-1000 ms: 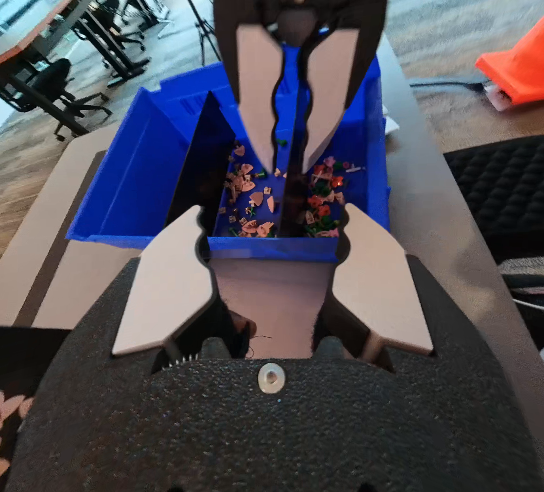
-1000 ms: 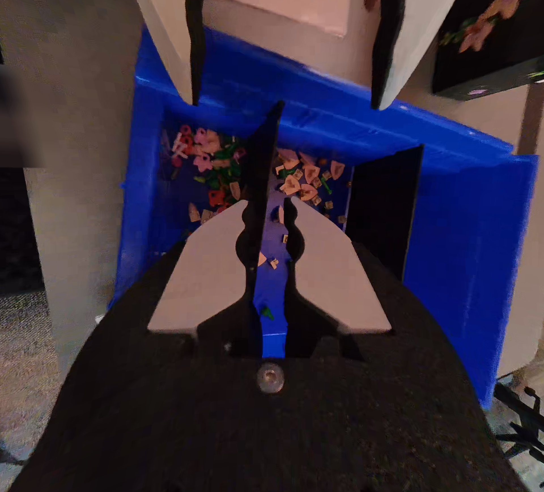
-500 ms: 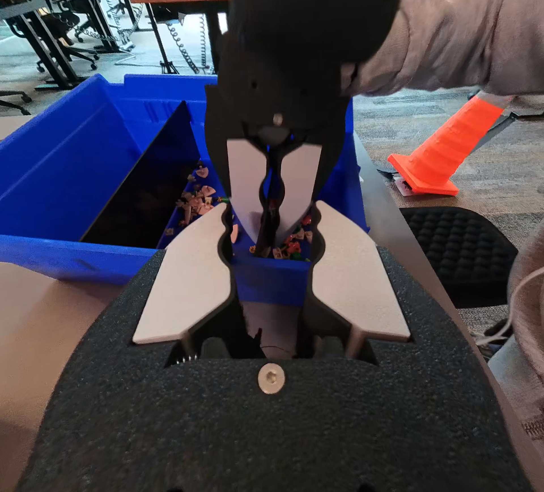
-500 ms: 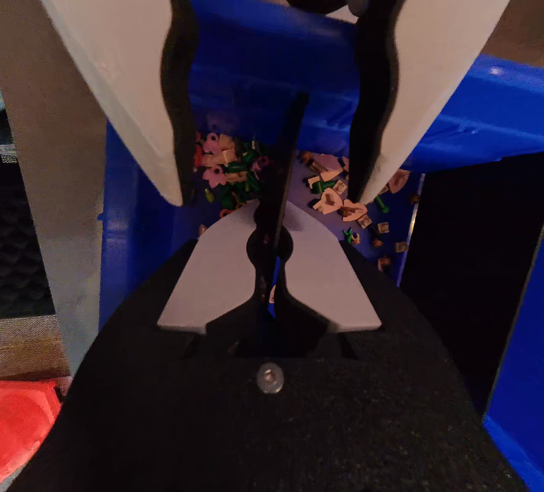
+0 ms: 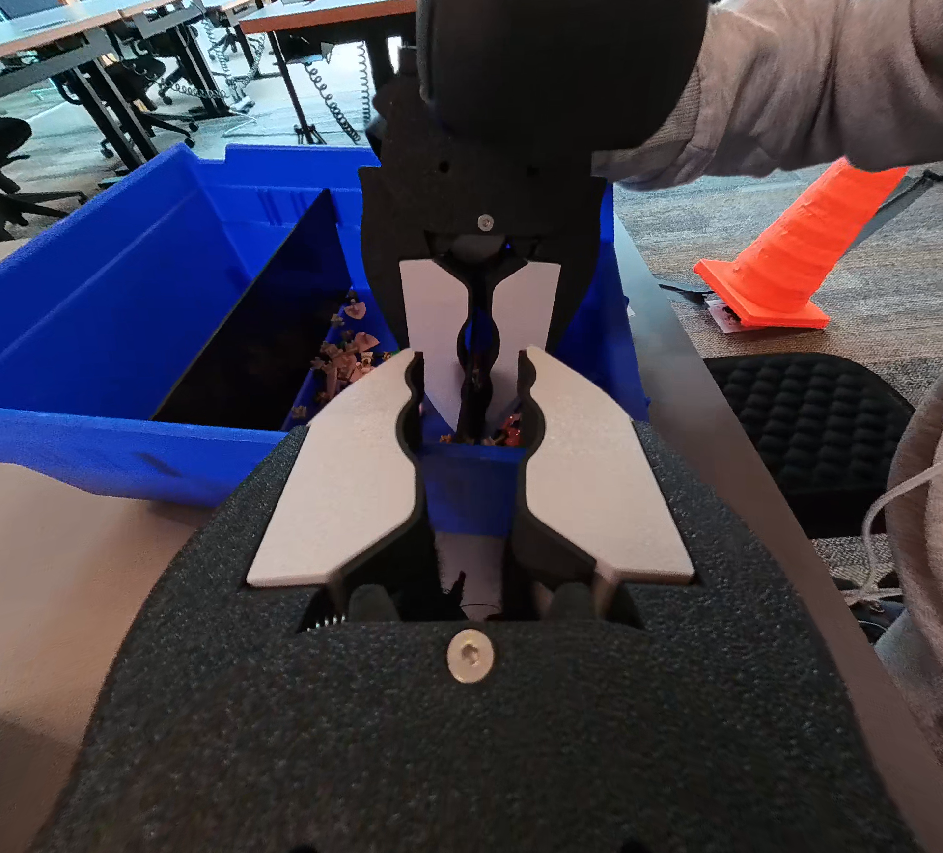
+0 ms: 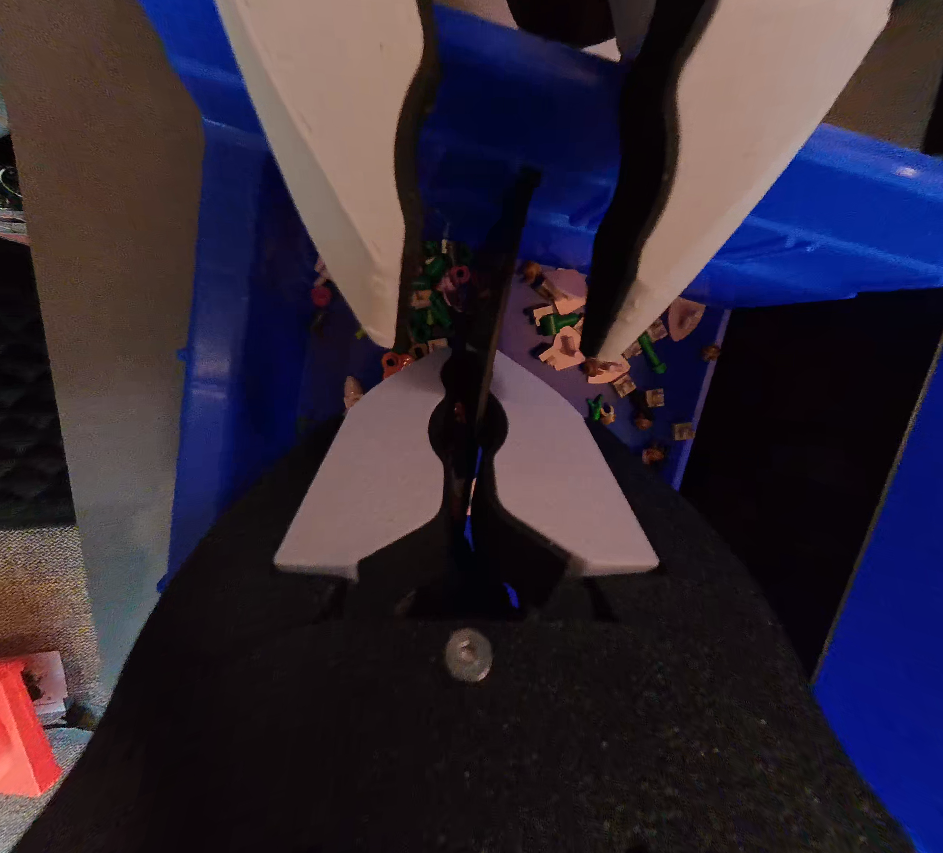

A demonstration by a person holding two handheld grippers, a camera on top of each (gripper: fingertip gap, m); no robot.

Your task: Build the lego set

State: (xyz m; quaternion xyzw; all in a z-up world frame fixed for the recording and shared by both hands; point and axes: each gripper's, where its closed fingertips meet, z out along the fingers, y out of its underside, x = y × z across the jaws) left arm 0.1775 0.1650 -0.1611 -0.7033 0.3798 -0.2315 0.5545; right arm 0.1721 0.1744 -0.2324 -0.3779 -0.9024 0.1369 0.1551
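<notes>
1. The lego pieces [image 6: 561, 338] lie loose on the floor of a blue bin [image 5: 127, 298], split by two black dividers [image 6: 502, 298] into compartments: a pale heap on one side of the near divider, a green, pink and red heap [image 6: 433, 293] on the other.
2. The right gripper [image 6: 467, 369] reaches down into the bin with its fingers nearly together astride the divider; whether they pinch a piece cannot be told.
3. The left gripper [image 5: 469, 364] hovers at the bin's near wall, fingers spread wide and empty, pieces beyond its tips.
4. One orange cone [image 5: 796, 257] stands on the floor.
</notes>
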